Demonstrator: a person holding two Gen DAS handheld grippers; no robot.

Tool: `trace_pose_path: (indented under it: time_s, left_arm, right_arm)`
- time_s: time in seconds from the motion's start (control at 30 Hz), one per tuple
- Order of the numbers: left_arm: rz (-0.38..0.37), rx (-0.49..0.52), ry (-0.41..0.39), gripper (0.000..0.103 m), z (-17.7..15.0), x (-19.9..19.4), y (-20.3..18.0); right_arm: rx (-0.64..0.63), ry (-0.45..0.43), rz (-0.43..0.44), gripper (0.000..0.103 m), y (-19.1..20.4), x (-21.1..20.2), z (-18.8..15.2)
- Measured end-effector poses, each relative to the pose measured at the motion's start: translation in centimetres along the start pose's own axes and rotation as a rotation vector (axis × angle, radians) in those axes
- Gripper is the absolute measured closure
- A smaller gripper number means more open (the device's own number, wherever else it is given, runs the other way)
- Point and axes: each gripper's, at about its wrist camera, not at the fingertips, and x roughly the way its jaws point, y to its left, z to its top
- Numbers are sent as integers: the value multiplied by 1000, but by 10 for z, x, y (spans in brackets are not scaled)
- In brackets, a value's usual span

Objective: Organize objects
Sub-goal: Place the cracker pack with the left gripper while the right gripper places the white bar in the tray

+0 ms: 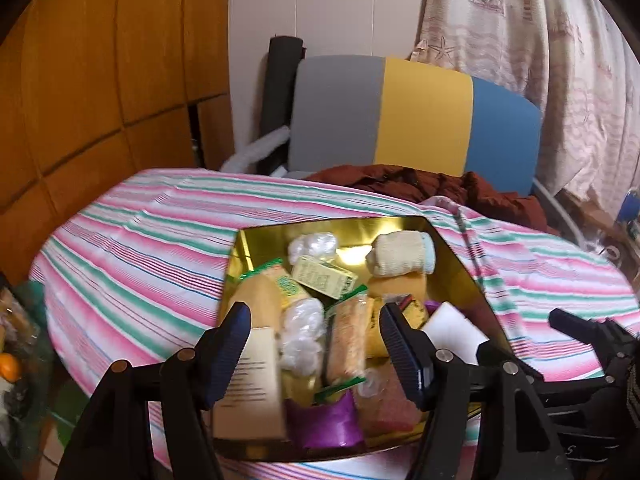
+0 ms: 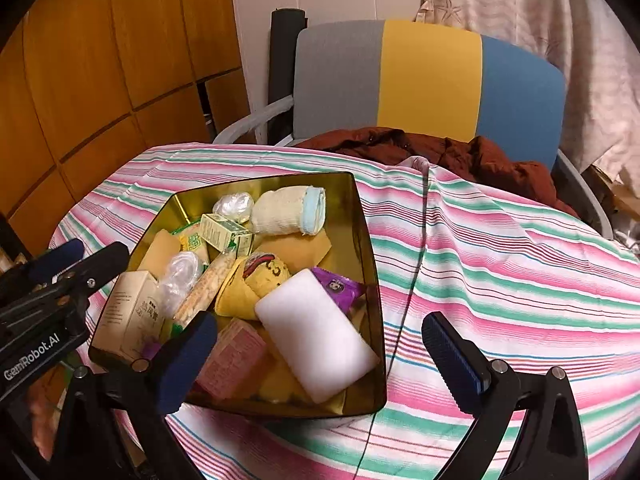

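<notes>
A: Shiny gold metal tray (image 2: 366,240), heaped with small packets, on the pink-and-green striped tablecloth (image 2: 500,264), near its front edge.

B: White foam block (image 2: 316,332) loose atop the heap, by the tray's near right corner. Could slide off if nudged.

A: Left gripper (image 1: 316,344) wide above the tray's near side; right gripper (image 2: 320,356) wide too, empty.

B: Careless dip, likely scatter.
</notes>
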Motion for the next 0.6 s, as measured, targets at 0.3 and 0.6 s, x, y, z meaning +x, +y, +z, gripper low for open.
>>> trace_pose_path:
  time_s: [0.3, 0.6]
  left_arm:
    - [54, -38, -46, 35, -15, -19, 3]
    - [48, -41, -14, 36, -29, -20, 6]
  right_arm:
    - [11, -19, -45, 0, -2, -12, -15]
    - [23, -50, -65, 0, -4, -18, -13]
